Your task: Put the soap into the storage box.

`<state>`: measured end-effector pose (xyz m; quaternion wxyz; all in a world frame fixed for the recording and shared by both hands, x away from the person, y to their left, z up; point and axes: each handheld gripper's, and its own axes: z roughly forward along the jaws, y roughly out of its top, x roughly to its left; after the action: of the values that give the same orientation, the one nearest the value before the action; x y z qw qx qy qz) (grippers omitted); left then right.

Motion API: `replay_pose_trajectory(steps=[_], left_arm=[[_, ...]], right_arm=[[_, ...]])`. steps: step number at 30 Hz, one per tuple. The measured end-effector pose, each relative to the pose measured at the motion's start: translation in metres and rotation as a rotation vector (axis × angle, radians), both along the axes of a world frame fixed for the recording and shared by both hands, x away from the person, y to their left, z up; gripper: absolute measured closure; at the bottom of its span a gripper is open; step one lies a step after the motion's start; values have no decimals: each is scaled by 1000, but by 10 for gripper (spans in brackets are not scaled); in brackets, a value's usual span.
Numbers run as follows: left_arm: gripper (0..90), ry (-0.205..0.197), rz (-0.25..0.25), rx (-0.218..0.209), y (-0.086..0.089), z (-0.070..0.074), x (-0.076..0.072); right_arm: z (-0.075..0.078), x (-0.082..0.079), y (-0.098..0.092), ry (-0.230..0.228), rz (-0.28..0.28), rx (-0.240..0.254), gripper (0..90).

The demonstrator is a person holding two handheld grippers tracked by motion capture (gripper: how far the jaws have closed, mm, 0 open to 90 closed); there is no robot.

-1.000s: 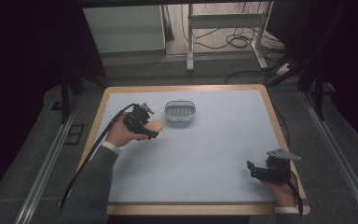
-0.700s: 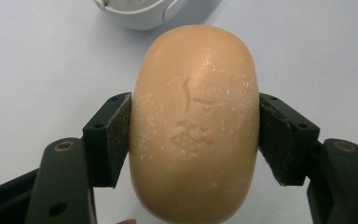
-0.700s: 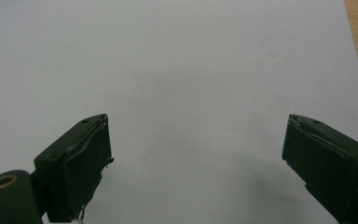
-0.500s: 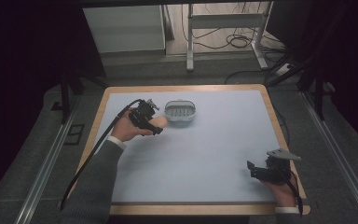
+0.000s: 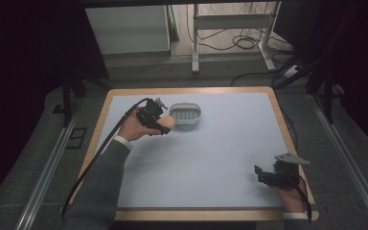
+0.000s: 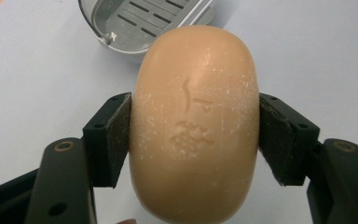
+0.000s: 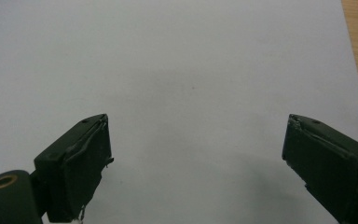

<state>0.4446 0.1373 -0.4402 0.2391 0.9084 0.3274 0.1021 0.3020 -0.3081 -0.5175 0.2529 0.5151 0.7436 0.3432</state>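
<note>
Closest to the viewer, well short of the soap dish (image 5: pixel 187 124) and off to its right: right gripper (image 5: pixel 258 172), held in a hand near the wooden front edge of the table (image 5: pixel 211 158). Rests low on the pale blue top, jaws spread wide with nothing between them, only bare surface ahead in the right gripper view (image 7: pixel 196 168). Farther in, on the dish's left: a grey sleeve (image 5: pixel 100 182) reaching forward, ending in the left gripper (image 5: pixel 163 125). Pinches a peach-coloured oval bar of soap (image 5: pixel 167 123) across its width, both black pads pressed flat against its sides, stamped face up in the left gripper view (image 6: pixel 196 126). Has closed in on the dish over the last second, from a clear gap at its left to just beside its near-left rim. Hangs slightly above the table, not yet over the dish, soap not touching it as far as can be judged. Means the carry is probably almost done: likely only a short move forward over the rim, a lowering and a release left before the soap lies inside. Just beyond the soap: the dish itself, small, grey, oval, with a slotted floor (image 6: pixel 135 23), empty and upright. Behind the dish: the table's far wooden edge, then dark floor with a white metal frame (image 5: pixel 196 43) and loose cables (image 5: pixel 249 40).
</note>
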Motion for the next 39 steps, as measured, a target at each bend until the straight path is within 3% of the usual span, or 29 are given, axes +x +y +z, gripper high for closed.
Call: replay_pose_trajectory(steps=[3,11,14,39], left_arm=[[325,1,0,-14,0,1,3],[325,0,5,3,-4,3,13],[325,-5,-6,21,-7,5,17],[325,-12,-68,41,-33,4,42]], right_arm=[[0,0,0,0,0,-1,78],[0,0,-1,0,-1,-1,78],[0,0,-1,-2,-3,-2,78],[-1,0,-3,1,-6,-3,78]])
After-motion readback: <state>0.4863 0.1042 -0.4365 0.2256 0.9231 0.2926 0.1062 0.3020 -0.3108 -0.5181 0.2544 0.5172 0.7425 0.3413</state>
